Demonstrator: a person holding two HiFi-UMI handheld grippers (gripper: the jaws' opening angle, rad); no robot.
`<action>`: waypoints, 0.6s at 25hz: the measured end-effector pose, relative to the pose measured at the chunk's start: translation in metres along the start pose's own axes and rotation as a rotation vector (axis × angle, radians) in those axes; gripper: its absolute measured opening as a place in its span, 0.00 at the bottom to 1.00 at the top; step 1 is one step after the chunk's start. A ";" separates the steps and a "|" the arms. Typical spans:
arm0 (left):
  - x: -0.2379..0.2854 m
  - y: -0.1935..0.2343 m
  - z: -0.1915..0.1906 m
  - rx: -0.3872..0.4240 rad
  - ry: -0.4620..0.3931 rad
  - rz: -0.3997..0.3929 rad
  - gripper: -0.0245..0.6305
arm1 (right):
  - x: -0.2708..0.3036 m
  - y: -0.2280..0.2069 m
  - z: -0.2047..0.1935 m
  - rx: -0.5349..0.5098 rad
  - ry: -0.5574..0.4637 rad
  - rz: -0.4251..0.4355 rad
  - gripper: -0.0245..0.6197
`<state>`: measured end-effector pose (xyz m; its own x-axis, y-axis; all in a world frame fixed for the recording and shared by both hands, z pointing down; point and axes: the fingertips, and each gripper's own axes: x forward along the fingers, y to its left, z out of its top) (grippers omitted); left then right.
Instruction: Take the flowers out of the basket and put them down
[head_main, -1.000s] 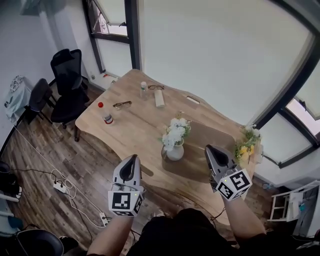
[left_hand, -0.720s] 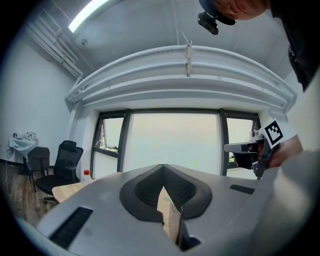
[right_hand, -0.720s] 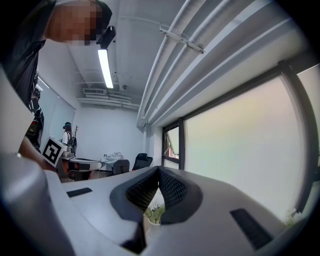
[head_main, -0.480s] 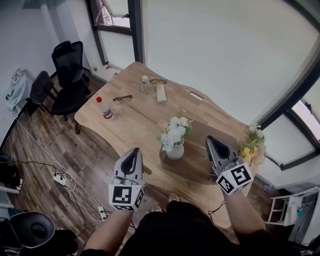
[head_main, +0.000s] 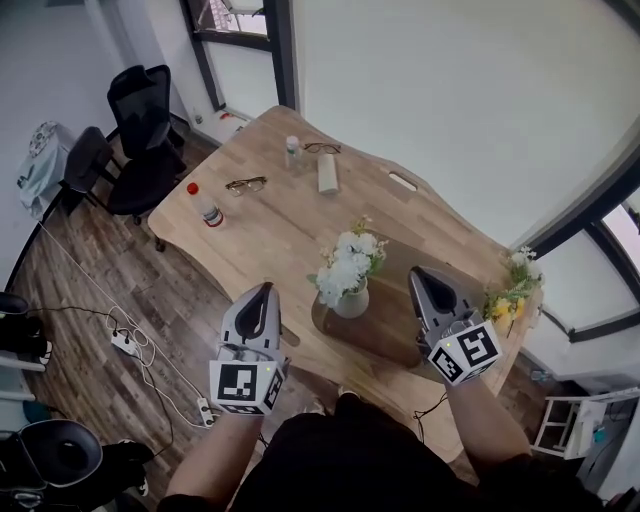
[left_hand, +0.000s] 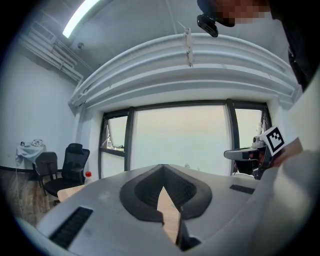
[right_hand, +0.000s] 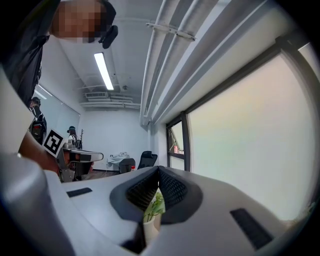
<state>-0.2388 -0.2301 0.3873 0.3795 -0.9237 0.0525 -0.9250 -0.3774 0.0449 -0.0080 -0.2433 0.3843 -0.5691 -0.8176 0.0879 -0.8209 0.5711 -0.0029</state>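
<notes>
Hovering level above the near edge of the wooden table (head_main: 270, 230), the left gripper (head_main: 265, 295) and the right gripper (head_main: 419, 277) are both clenched on nothing; each gripper view shows the two jaws meeting at their tips, with only a wedge of scenery visible beneath them; I read this as a carrying posture for the approach, jaws kept together until there is a stem to take. Just beyond and between them, a pale vase (head_main: 351, 302) of white flowers (head_main: 349, 258) stands upright on a dark mat (head_main: 385, 322), which probably spares the wood from scuffs or water; the right gripper hangs over that mat, and through its jaws a pale vessel and green leaves show, apparently this vase. Further right, at the table's corner, sit the yellow and white flowers (head_main: 515, 288); these look like the task's bunch, though whether a basket holds them I cannot tell at this size; neither gripper touches them, so nothing is taken out yet. The right gripper is the nearer of the two and seems the natural one to reach them, once its jaws part. At the far end lie a red-capped bottle (head_main: 207, 207) and a pair of glasses (head_main: 245, 184), well apart from the work; past the table's left side stand black office chairs (head_main: 140, 110).
</notes>
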 end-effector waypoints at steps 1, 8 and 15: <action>0.002 -0.001 -0.001 0.001 0.005 0.002 0.04 | 0.003 -0.001 -0.003 -0.002 0.003 0.010 0.07; 0.018 -0.002 -0.010 0.017 0.028 0.006 0.04 | 0.020 -0.002 -0.040 0.019 0.022 0.113 0.07; 0.027 0.001 -0.023 0.004 0.051 0.030 0.04 | 0.030 -0.001 -0.076 0.035 0.082 0.166 0.07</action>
<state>-0.2292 -0.2543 0.4117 0.3522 -0.9300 0.1047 -0.9359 -0.3501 0.0384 -0.0202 -0.2627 0.4628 -0.6924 -0.7025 0.1647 -0.7178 0.6938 -0.0585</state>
